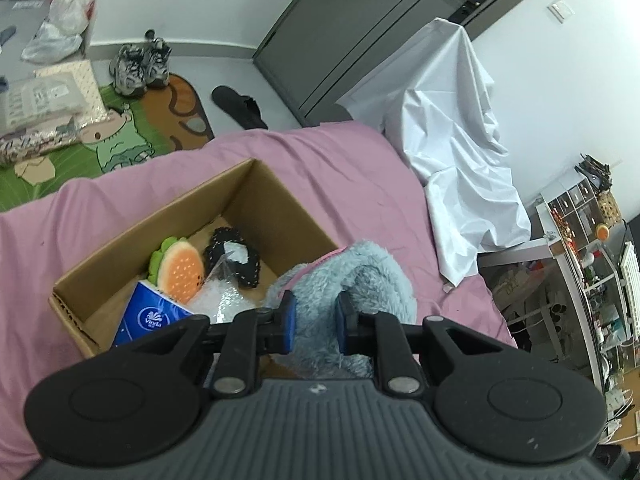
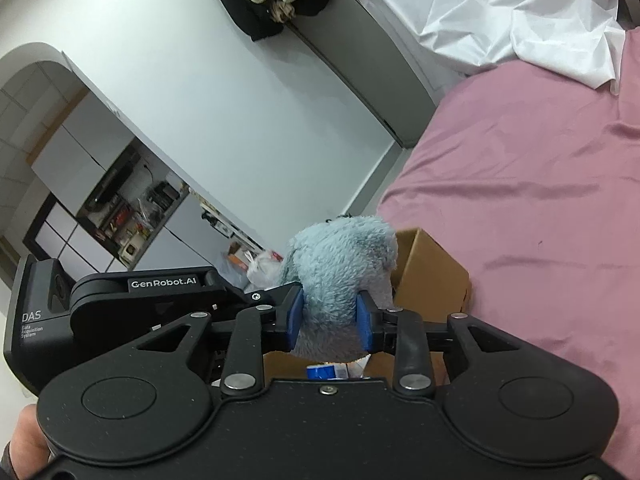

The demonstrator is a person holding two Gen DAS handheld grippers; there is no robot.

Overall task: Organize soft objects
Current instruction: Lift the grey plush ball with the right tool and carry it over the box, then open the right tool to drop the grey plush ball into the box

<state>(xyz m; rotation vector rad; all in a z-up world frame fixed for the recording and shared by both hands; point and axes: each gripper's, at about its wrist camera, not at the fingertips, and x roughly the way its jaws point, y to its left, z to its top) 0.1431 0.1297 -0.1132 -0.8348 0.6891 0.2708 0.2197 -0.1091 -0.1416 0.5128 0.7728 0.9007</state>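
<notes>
Blue plush [image 1: 352, 276] is clamped by both grippers' jaws above the box [image 1: 168, 216].

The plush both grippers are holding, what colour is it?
Pale blue-grey fluffy plush, with a pink edge in the left wrist view; right wrist view shows it best.

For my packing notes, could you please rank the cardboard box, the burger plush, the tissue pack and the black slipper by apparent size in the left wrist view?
1. cardboard box
2. black slipper and burger plush: alike, unranked
Tissue pack: partly hidden, unsure.
</notes>
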